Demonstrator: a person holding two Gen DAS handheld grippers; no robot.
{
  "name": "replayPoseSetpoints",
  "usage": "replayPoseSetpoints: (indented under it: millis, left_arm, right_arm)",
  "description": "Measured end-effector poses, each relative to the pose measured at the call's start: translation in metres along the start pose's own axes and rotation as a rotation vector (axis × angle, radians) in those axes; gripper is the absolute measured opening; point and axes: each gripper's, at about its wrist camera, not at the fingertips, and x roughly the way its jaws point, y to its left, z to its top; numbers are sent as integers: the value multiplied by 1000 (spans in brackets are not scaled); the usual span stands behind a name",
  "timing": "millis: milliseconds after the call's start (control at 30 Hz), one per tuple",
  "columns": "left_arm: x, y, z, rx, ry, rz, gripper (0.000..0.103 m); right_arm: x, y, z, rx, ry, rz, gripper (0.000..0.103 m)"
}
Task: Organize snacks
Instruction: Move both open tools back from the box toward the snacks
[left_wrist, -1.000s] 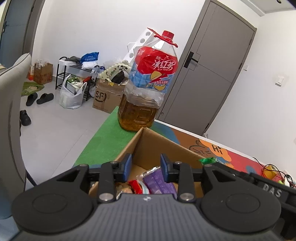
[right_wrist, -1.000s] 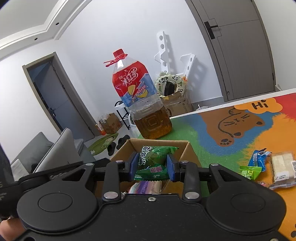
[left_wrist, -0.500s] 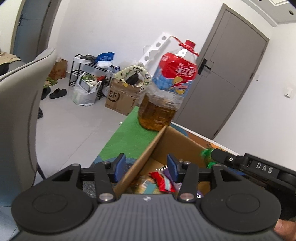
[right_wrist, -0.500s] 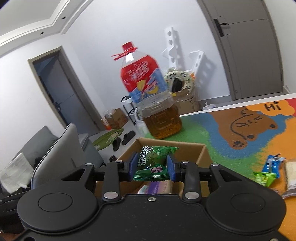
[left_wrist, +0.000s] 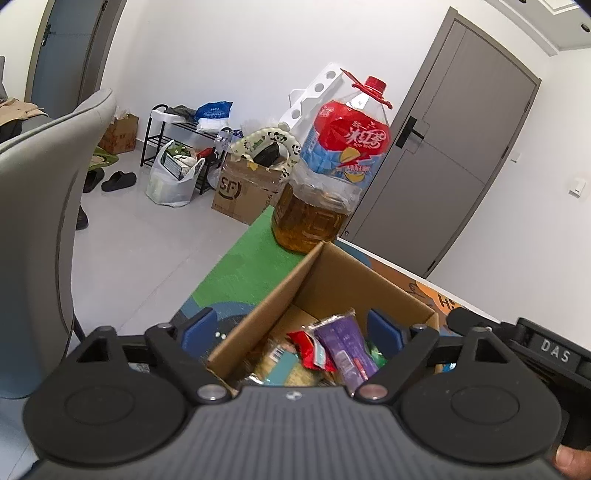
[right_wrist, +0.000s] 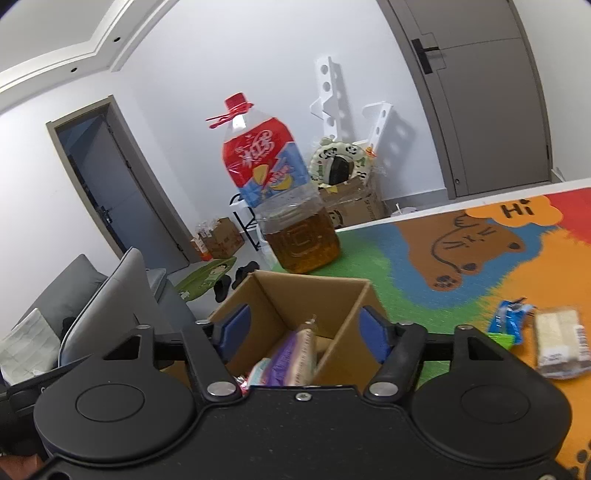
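Grippers first: right gripper (right_wrist: 303, 328) was seen with jaws spread wide and nothing between them, poised over the box (right_wrist: 347, 295); left gripper (left_wrist: 291, 329) was likewise spread and empty, straddling the box's left wall.

Step judged: a drop into the box was just finished, next pick not yet begun. Mat (right_wrist: 388, 251) was seen largely bare toward the door side, so room for a swing to the right was judged ample. Bottle (right_wrist: 284, 206) stood just behind the box; a backward reach would be crowded there. Box sat near the mat's left edge, floor beyond, so it should not be nudged that way.

Loose snacks were left on the mat to the right: white pack (right_wrist: 559, 341), blue pack (right_wrist: 508, 323). Box was already holding several, purple pack (left_wrist: 349, 349) on top.
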Motion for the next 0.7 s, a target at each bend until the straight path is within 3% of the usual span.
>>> replayPoseSetpoints:
  millis: [133, 333, 700]
  left_arm:
    - [-5, -10, -4, 15, -10, 8, 95]
    - [-11, -25, -9, 38, 6, -20, 95]
    - [-23, -67, -20, 114, 44, -104, 95]
  right_arm:
    - [-12, -11, 0, 7, -12, -19, 81]
    - [-29, -27, -1, 19, -14, -34, 92]
    - [-55, -55, -2, 50, -30, -64, 100]
